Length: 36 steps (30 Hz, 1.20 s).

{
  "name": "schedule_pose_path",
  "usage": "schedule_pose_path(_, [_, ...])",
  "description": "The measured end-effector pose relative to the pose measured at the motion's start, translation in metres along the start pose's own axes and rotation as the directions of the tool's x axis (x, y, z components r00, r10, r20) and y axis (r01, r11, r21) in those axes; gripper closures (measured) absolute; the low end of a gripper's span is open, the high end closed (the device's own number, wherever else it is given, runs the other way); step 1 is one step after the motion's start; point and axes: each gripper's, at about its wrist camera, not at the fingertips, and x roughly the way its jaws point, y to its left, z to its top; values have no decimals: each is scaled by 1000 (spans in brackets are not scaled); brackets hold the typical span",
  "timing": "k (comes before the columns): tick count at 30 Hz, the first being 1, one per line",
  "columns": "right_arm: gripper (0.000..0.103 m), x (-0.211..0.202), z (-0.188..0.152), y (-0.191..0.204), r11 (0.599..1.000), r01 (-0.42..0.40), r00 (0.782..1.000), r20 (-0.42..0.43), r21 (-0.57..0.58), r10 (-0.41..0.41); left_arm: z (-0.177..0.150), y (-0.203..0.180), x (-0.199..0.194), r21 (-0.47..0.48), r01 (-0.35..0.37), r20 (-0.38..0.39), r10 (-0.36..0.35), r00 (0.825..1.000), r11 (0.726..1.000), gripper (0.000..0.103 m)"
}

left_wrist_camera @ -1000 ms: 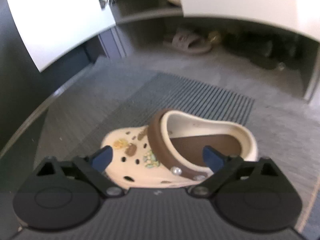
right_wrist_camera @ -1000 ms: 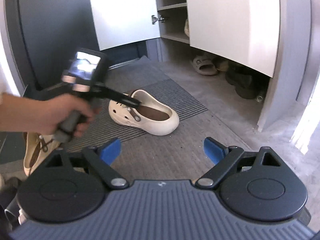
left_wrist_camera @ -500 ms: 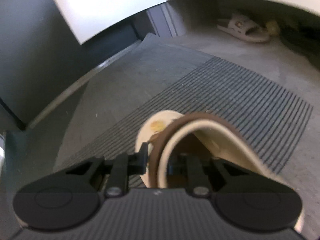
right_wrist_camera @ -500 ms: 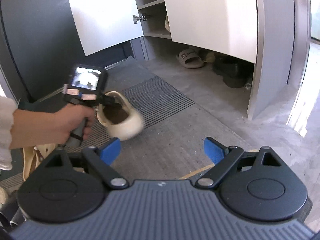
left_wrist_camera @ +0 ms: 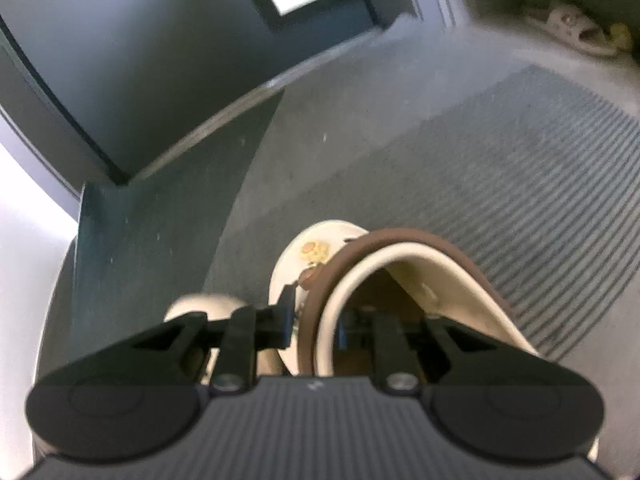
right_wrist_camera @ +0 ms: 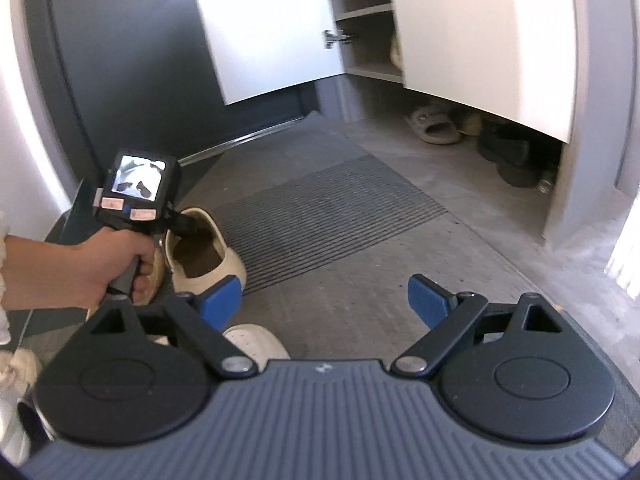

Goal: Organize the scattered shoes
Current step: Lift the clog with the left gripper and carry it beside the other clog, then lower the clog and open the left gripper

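While my left gripper (left_wrist_camera: 314, 326) pinches its brown-strapped rim, fingers just closed, the cream clog (left_wrist_camera: 400, 280) hangs beside the ribbed mat (right_wrist_camera: 328, 208); my right gripper (right_wrist_camera: 324, 300) gapes empty.

clog held over the near left edge of the mat, cupboard far right.

clog (right_wrist_camera: 208, 258) pinched at its rim in the left gripper (left_wrist_camera: 314, 326), above the near left edge of the ribbed mat (right_wrist_camera: 332, 208); second clog (right_wrist_camera: 154, 276) just left of it, behind the hand (right_wrist_camera: 96, 268). sneaker toe (right_wrist_camera: 256, 340) nearest, below the right gripper (right_wrist_camera: 326, 300). far right, a slide sandal (right_wrist_camera: 434, 128) and a boot (right_wrist_camera: 508, 156) under the cupboard (right_wrist_camera: 480, 32), sandal left of boot.
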Motion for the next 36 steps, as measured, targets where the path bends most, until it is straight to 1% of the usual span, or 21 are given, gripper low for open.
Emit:
schedule_pose_path(1, [11, 2, 0, 2, 1000, -1, 1000, -10, 4, 1, -3, 4, 3, -11, 33, -22, -33, 999, 999, 64])
schedule_pose_path(3, [11, 4, 0, 6, 1000, -8, 1000, -24, 5, 8, -8, 7, -1, -25, 75, -35, -76, 996, 997, 58])
schedule_pose_path(4, [11, 5, 0, 10, 1000, -13, 999, -30, 0, 13, -9, 8, -6, -30, 82, -25, -83, 996, 996, 48])
schedule_pose_path(5, [11, 6, 0, 13, 1000, -19, 999, -37, -5, 19, -10, 9, -12, -34, 88, -16, -89, 996, 996, 32])
schedule_pose_path(6, [11, 6, 1, 20, 999, -37, 999, -37, -18, 36, -11, 15, -26, -46, 107, -1, -107, 994, 993, 26])
schedule_pose_path(7, [11, 6, 2, 26, 998, -61, 998, -35, -30, 60, -12, 20, -40, -59, 129, 11, -128, 992, 990, 24])
schedule_pose_path(11, [11, 4, 19, 45, 988, -144, 989, -29, -54, 142, -5, 53, -99, -71, 223, 28, -221, 975, 972, 24])
schedule_pose_path(13, [11, -3, 34, 55, 981, -183, 983, -20, -57, 182, 1, 69, -130, -61, 241, 53, -238, 970, 969, 24])
schedule_pose_path(14, [11, -6, 39, 59, 978, -203, 979, -17, -50, 202, 7, 85, -155, -59, 246, 76, -242, 967, 967, 23])
schedule_pose_path(15, [11, -12, 51, 62, 970, -241, 971, -19, -24, 240, 10, 92, -166, -60, 248, 87, -243, 966, 967, 22])
schedule_pose_path(16, [11, -18, 64, 65, 963, -269, 963, -21, 3, 269, 15, 108, -185, -74, 250, 105, -241, 965, 966, 21])
schedule_pose_path(19, [11, -40, 101, 78, 957, -291, 956, -24, 12, 291, 32, 157, -243, -155, 252, 150, -229, 962, 955, 17])
schedule_pose_path(22, [11, -69, 142, 98, 946, -319, 948, -13, -60, 319, 42, 209, -316, -227, 251, 190, -210, 959, 941, 16])
schedule_pose_path(24, [11, -86, 164, 111, 934, -342, 939, -4, -103, 343, 40, 246, -373, -291, 263, 207, -208, 956, 920, 16])
schedule_pose_path(26, [11, -103, 187, 127, 918, -371, 927, 3, -140, 375, 27, 271, -414, -343, 293, 243, -217, 945, 893, 14])
schedule_pose_path(27, [11, -114, 205, 144, 904, -392, 917, -1, -170, 398, 20, 278, -432, -343, 286, 259, -203, 944, 895, 13])
schedule_pose_path(30, [11, -119, 230, 180, 881, -427, 902, -34, -203, 429, 3, 292, -466, -350, 270, 273, -177, 945, 897, 10])
schedule_pose_path(32, [11, -115, 243, 206, 870, -449, 893, -75, -202, 444, -14, 298, -484, -380, 283, 266, -189, 945, 881, 10])
schedule_pose_path(34, [11, -99, 251, 233, 869, -454, 890, -140, -195, 433, -36, 304, -494, -424, 319, 259, -223, 940, 848, 10])
schedule_pose_path(35, [11, -94, 254, 241, 876, -444, 894, -155, -191, 419, -44, 305, -494, -434, 331, 260, -235, 937, 838, 10])
schedule_pose_path(36, [11, -86, 256, 249, 893, -417, 905, -172, -170, 389, -52, 305, -493, -445, 340, 257, -245, 935, 829, 10])
